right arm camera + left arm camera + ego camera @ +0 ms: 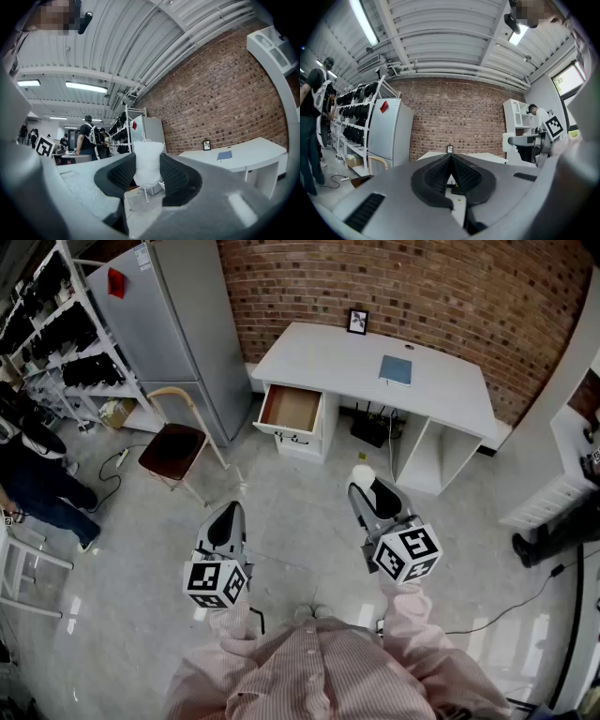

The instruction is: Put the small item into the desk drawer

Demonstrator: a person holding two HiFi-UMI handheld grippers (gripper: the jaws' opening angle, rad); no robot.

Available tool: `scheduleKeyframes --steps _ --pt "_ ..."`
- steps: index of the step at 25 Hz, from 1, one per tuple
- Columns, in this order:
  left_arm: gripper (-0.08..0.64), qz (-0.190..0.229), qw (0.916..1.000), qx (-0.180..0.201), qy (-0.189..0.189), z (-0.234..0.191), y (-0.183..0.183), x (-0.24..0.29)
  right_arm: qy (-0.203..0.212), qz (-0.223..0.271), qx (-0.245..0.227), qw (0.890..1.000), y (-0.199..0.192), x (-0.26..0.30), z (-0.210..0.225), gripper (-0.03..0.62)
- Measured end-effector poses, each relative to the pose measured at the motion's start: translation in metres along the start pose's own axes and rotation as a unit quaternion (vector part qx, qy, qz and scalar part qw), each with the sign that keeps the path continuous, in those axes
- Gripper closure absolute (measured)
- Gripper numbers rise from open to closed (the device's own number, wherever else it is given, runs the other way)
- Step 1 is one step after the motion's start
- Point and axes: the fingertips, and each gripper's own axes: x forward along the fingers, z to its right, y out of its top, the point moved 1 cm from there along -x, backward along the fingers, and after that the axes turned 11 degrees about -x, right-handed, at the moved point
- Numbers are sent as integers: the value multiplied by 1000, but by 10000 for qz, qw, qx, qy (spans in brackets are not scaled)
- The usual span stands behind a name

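Pinching the small white item (148,157) between the pads of the right gripper (148,171), out past the jaw tips, well apart from the open desk drawer (291,409) ahead. Holding the left gripper (451,174) pressed together, empty.

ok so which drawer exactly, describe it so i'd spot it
Find the long white desk against the red brick wall. Under its left end, nearest the grey fridge, sits the white drawer: the only one pulled open, showing a brown wooden inside.
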Motion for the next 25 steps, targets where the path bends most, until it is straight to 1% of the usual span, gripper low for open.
scheduleKeyframes --steps 8,15,21,25 --pt "561 26 9999 -70 76 -1 -6 -4 25 -60 26 10000 -9 -4 -2 430" --pt "561 6 9998 -134 155 8 -12 -6 3 -39 121 9999 -13 -8 8 430" --pt "561 -2 9995 -202 236 6 -17 -5 56 -61 217 9997 -20 -5 8 430" --pt "561 -36 9993 -241 280 -2 -26 1 114 -114 221 9996 -30 5 9 430"
